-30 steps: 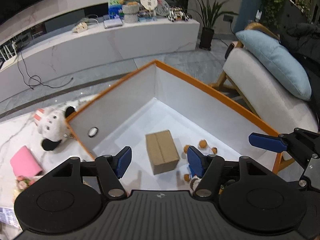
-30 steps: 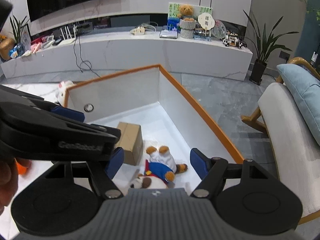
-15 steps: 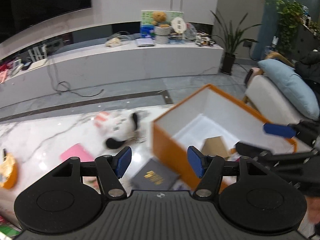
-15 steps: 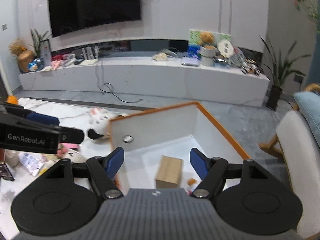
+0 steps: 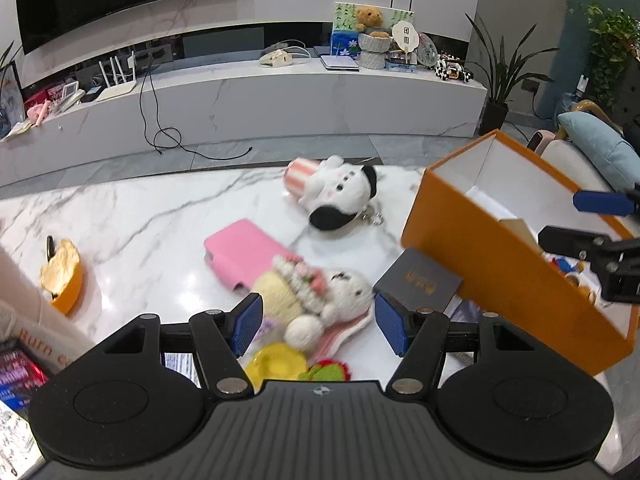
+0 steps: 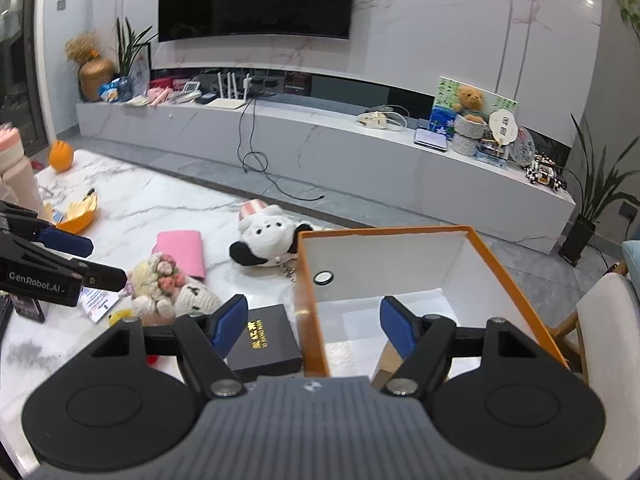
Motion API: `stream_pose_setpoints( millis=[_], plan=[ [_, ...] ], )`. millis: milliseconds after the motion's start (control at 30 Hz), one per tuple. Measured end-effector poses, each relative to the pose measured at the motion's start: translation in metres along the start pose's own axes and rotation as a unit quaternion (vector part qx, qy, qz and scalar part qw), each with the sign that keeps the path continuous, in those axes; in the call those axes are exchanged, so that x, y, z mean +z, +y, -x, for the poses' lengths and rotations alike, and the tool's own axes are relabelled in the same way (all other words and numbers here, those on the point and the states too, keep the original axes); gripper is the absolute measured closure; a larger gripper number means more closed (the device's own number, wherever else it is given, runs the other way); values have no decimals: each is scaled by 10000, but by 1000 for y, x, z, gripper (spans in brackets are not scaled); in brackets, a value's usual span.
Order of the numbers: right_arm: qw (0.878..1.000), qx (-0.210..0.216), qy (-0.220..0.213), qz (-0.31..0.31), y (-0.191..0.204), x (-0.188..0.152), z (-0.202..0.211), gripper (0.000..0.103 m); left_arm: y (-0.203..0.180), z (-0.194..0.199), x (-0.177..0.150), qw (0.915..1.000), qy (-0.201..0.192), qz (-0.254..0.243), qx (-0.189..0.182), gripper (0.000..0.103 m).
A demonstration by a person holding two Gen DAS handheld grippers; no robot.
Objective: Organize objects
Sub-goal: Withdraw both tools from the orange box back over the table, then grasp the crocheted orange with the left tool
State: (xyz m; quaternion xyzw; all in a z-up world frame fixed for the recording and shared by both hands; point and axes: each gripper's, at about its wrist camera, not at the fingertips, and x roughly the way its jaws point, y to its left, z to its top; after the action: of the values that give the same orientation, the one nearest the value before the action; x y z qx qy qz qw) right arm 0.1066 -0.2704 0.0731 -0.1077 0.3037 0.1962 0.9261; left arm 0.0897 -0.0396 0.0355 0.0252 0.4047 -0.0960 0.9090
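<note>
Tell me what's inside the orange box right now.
Inside the orange box, a cardboard box shows at the bottom edge, mostly hidden by the right gripper. The left view glimpses a colourful toy; the rest is covered.

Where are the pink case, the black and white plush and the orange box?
pink case (image 5: 240,254), left wrist view, on its flat top face.
black and white plush (image 5: 340,196), left wrist view, on its white body.
orange box (image 6: 506,276), right wrist view, on its right orange rim.

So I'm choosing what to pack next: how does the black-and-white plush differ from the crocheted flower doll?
The black-and-white plush looks bigger and smooth-furred; the crocheted flower doll is smaller and knitted, cream with pink flowers. The plush lies far back near the table edge; the doll lies just ahead of the left claw. Both lie outside the orange box.
</note>
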Motion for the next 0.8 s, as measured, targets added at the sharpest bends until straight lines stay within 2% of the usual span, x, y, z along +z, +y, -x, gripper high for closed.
stream_pose_setpoints(
  millis=[67,267,467,633,800],
  plan=[
    [9999,95,31,114,8,-2,-1,29,7,0,-14,10000,-23,-76,5,24],
    [9973,322,232,619,37,-21,-5,29,18,-16,-49,9997,22,-216,-65,24],
    [9944,370,655,744,56,-39,-24,29,24,-30,-61,9994,105,-157,-304,24],
    [9900,452,952,942,73,-54,-39,29,36,-22,-71,9982,-120,-17,-594,24],
    [9848,413,1335,1029,80,-67,-54,29,35,-25,-81,9962,-184,-207,-829,24]
  ],
)
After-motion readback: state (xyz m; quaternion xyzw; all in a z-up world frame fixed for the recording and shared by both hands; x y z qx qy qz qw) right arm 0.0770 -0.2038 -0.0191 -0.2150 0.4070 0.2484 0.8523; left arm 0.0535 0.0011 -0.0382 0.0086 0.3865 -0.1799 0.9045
